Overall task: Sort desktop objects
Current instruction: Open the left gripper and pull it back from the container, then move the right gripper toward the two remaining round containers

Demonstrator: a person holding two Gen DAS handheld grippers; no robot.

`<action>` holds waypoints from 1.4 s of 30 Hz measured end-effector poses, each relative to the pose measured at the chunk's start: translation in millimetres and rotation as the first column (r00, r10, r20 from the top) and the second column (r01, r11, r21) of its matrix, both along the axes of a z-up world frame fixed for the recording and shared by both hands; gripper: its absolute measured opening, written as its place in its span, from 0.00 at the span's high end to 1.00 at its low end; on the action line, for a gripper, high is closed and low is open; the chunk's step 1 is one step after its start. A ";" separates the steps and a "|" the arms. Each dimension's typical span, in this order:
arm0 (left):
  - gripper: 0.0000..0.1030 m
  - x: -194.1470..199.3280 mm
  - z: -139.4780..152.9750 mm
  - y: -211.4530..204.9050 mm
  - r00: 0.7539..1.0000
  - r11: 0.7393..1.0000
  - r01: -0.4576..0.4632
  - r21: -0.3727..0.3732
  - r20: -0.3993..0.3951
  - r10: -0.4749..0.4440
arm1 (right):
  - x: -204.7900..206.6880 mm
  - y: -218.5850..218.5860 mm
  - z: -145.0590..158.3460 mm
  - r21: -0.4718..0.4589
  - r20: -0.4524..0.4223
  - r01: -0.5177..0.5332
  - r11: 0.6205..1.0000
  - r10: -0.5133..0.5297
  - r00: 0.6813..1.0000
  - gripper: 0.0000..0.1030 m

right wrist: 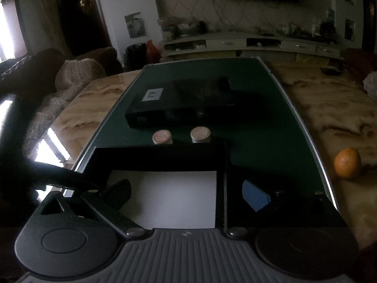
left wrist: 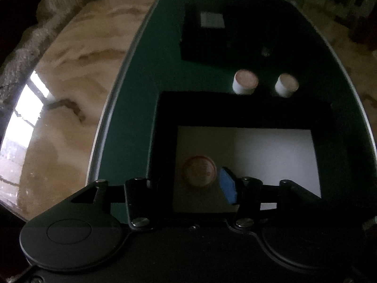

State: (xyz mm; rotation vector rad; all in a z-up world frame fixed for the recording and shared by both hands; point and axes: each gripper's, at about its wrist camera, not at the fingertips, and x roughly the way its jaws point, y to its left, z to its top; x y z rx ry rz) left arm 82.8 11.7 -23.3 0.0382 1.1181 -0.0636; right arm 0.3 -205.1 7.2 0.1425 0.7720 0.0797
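Where walls rise, left gripper (left wrist: 190, 184) inside box (left wrist: 165, 122).

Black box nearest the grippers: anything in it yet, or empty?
Not empty. The left wrist view shows one round white container lying on the white floor of the open black box, between the left gripper fingers. Two more containers stand outside.

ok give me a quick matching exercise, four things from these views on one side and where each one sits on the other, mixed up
Things:
1. orange
2. round container with red print
3. two white containers
4. closed black box

Places:
A. inside the open box, on its white floor
B. far part of the green mat, white label on top
C. on the marble table, off the mat
D. upright on the mat, between the two boxes

Pairs: 1-C, 2-A, 3-D, 4-B
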 end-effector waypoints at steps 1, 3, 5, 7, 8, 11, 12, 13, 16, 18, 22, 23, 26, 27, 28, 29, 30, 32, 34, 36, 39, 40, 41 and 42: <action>0.48 -4.8 4.4 2.3 1.000 1.000 0.000 -0.006 0.014 0.000 | 2.1 -1.9 -0.5 -0.002 -0.001 0.004 1.000 -0.004 1.000 0.00; 0.48 -12.6 11.1 6.3 0.999 1.000 -0.001 -0.020 0.032 0.001 | 6.5 -5.2 -1.1 -0.007 -0.003 0.013 1.000 -0.013 1.000 0.00; 0.48 -19.8 16.1 10.1 0.999 0.999 -0.006 -0.036 0.044 0.008 | 11.6 -8.1 -0.6 -0.013 -0.002 0.019 1.000 -0.019 1.000 0.00; 0.47 -27.9 19.0 12.5 0.998 0.999 -0.015 -0.043 0.056 0.017 | 17.5 -10.9 0.0 -0.016 -0.003 0.022 1.000 -0.022 1.000 0.00; 0.46 -31.5 19.6 12.8 0.998 0.999 -0.015 -0.042 0.062 0.018 | 21.1 -12.5 0.0 -0.015 -0.005 0.022 1.000 -0.022 1.000 0.00; 0.46 -43.9 19.0 16.3 0.997 0.999 -0.028 -0.046 0.068 0.031 | 32.9 -14.0 -2.0 -0.047 -0.013 0.023 0.999 -0.024 1.000 0.00; 0.46 -47.9 18.4 17.6 0.997 0.998 -0.031 -0.051 0.068 0.035 | 38.0 -15.2 -3.3 -0.047 -0.023 0.019 0.999 -0.021 1.000 0.00; 0.46 -51.1 18.0 18.2 0.997 0.998 -0.034 -0.056 0.067 0.037 | 43.5 -17.2 -4.9 -0.039 -0.037 0.016 0.999 -0.018 0.999 0.00; 0.46 -61.7 18.5 18.6 0.997 0.998 -0.027 -0.062 0.071 0.032 | 58.4 -20.9 -5.0 -0.036 -0.051 0.016 0.999 -0.017 0.999 0.00; 0.46 -67.8 20.4 17.5 0.997 0.998 -0.019 -0.059 0.079 0.023 | 67.9 -19.5 -0.1 -0.065 -0.042 0.010 0.998 -0.013 0.999 0.00; 0.46 -74.9 24.9 17.8 0.995 0.997 -0.019 -0.069 0.094 0.025 | 92.6 -16.9 5.6 -0.080 -0.048 -0.010 0.997 0.006 0.999 0.00; 0.46 -75.9 25.3 17.4 0.995 0.997 -0.017 -0.069 0.096 0.024 | 100.8 -15.9 3.8 -0.092 -0.058 -0.010 0.996 0.005 0.998 0.00; 0.46 -78.3 24.4 16.9 0.995 0.997 -0.012 -0.072 0.095 0.019 | 119.9 -15.5 -5.0 -0.109 -0.091 -0.010 0.994 0.000 0.996 0.00; 0.46 -79.2 24.0 16.8 0.995 0.997 -0.010 -0.072 0.095 0.017 | 126.1 -15.3 -7.7 -0.115 -0.100 -0.013 0.993 0.001 0.995 0.00; 0.46 -80.0 23.7 16.7 0.995 0.997 -0.008 -0.073 0.095 0.015 | 131.4 -15.2 -9.7 -0.121 -0.108 -0.014 0.993 0.001 0.994 0.00; 0.46 -80.8 23.4 16.5 0.995 0.997 -0.006 -0.074 0.094 0.013 | 136.5 -15.3 -11.7 -0.122 -0.116 -0.015 0.992 0.001 0.993 0.00; 0.46 -81.7 23.1 16.4 0.995 0.997 -0.005 -0.075 0.094 0.012 | 142.1 -16.4 -13.7 -0.115 -0.128 -0.017 0.993 0.002 0.992 0.00; 0.46 -83.3 22.5 16.1 0.996 0.997 -0.001 -0.077 0.094 0.008 | 155.2 -20.5 -19.3 -0.086 -0.163 -0.015 0.996 0.001 0.987 0.00; 0.46 -85.0 21.8 15.8 0.996 0.997 0.003 -0.079 0.093 0.005 | 166.4 -21.2 -24.5 -0.083 -0.189 -0.018 0.996 0.002 0.982 0.00; 0.46 -85.9 21.1 16.0 0.996 0.996 0.007 -0.084 0.091 0.001 | 175.3 -21.5 -27.9 -0.081 -0.209 -0.017 0.997 0.000 0.978 0.00; 0.46 -87.4 21.1 15.6 0.996 0.996 0.013 -0.086 0.091 -0.005 | 186.0 -16.8 -31.2 -0.106 -0.224 -0.023 0.994 -0.002 0.975 0.00; 0.46 -87.4 20.8 15.5 0.996 0.996 0.013 -0.088 0.090 -0.005 | 188.5 -15.1 -31.5 -0.114 -0.226 -0.025 0.993 -0.001 0.974 0.00; 0.46 -87.7 20.5 15.6 0.996 0.996 0.013 -0.090 0.088 -0.005 | 191.3 -13.0 -32.4 -0.119 -0.230 -0.028 0.993 0.000 0.973 0.00; 0.46 -87.7 20.1 15.6 0.996 0.996 0.014 -0.091 0.087 -0.006 | 193.6 -11.6 -33.5 -0.119 -0.234 -0.029 0.992 0.000 0.972 0.00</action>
